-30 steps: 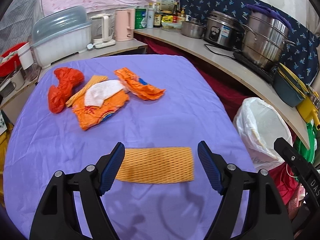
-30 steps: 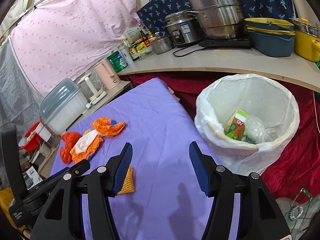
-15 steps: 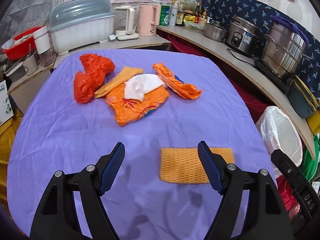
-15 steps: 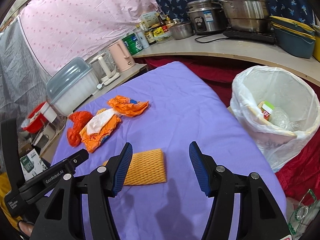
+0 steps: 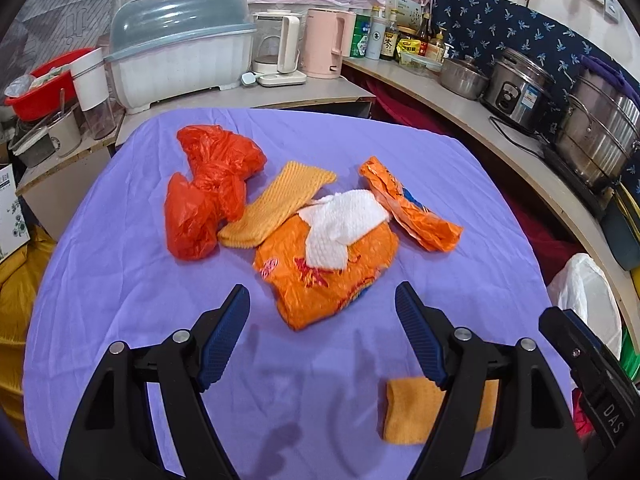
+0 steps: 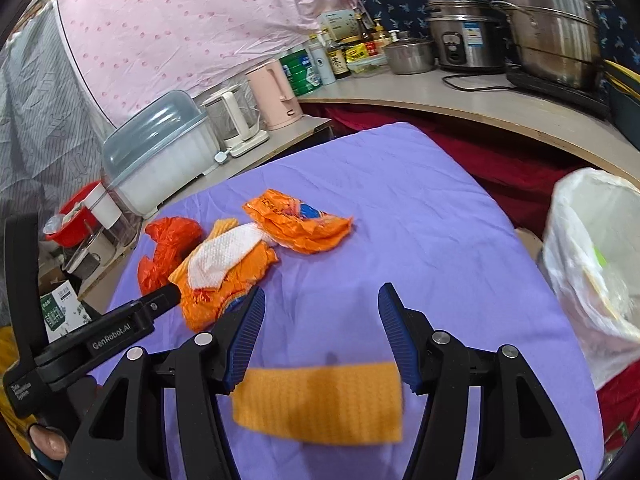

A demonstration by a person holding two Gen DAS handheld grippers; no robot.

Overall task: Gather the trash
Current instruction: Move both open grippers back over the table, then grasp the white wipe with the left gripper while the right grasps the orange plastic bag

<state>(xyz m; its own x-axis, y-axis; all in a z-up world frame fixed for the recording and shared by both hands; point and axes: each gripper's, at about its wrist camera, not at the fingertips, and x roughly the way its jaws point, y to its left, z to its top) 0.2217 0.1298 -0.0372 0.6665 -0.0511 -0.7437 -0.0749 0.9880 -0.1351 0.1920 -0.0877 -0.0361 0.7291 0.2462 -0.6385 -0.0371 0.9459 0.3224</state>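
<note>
On the purple tablecloth [image 5: 112, 280] lies a heap of trash: a red plastic bag [image 5: 208, 196], an orange foam net [image 5: 276, 204], a white paper towel [image 5: 340, 224] on a large orange wrapper [image 5: 324, 284], and a second orange wrapper [image 5: 404, 208]. My left gripper [image 5: 320, 292] hovers open just short of the large wrapper, holding nothing. Another orange foam net [image 6: 320, 400] lies apart near the table's front; my right gripper [image 6: 322, 292] stands open above it, nothing between its pads. That net [image 5: 412, 412] shows partly behind the left gripper's right finger.
A bin with a white liner [image 6: 592, 248] stands off the table's right side. Behind the table are a covered dish box [image 5: 176, 52], kettles [image 5: 280, 48] and a curved counter with steel pots [image 5: 596, 136]. A red basin [image 5: 40, 84] is at the far left.
Both grippers have swung left across the table. The near foam net went from between the left jaws to its right; the right gripper left the bin and now hangs over that net.
</note>
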